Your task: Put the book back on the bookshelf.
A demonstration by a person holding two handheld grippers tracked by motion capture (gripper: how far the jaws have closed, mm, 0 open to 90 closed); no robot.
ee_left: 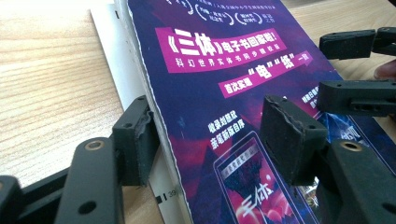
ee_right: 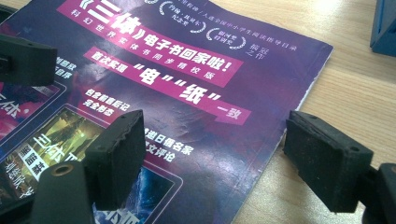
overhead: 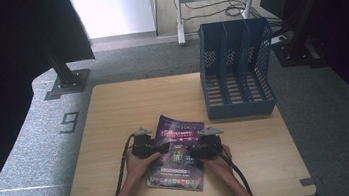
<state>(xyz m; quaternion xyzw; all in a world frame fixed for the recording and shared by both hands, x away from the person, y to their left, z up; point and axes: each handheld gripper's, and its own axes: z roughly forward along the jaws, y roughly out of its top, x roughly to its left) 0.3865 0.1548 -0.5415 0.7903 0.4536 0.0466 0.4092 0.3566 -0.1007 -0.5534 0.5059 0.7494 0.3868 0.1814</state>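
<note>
1. Wooden table [overhead: 114,115], blue file rack [overhead: 236,70] far right.
2. Purple magazine [overhead: 179,150] lying flat, near centre.
3. Left gripper [overhead: 161,147] spread wide, straddling its left edge.
4. Right gripper [overhead: 189,152] likewise released, astride the right edge.

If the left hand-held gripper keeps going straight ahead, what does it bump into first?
Probably the right hand-held gripper, whose jaws sit just ahead over the purple magazine; depth is hard to judge.
</note>
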